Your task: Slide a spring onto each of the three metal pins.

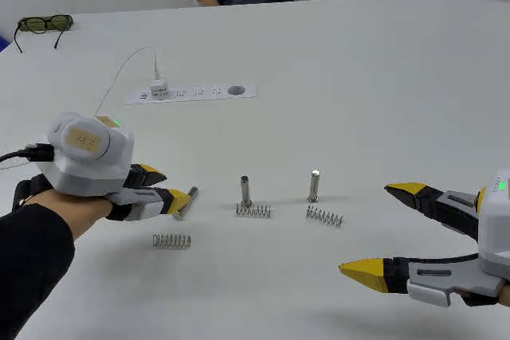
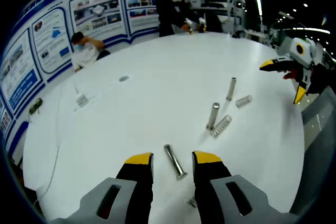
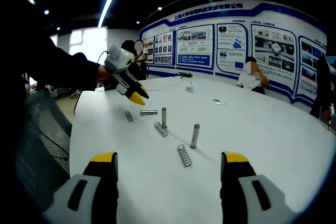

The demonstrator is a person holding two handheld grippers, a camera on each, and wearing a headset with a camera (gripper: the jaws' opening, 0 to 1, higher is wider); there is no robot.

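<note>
Counting progress: no spring is sitting on a pin yet, so by my reading all three slides are waiting to be done.
Pins: the mid pin is standing upright on the table. The right pin is standing upright to its right, apart from it. The flat pin is lying on its side to its left.
Springs: the mid spring is lying just in front of the mid pin. The right spring is lying to its front right, and the left spring to its front left, well apart.
Left: the left gripper is reaching in from left of the mid pin, jaws narrowly parted to either side of the flat pin.
Right: the right gripper is hovering far right of the mid pin, jaws spread wide, carrying nothing.
Views: the left gripper view is showing a gap on each side of the flat pin, so it is looking ungripped. The head view is not letting me tell that.
</note>
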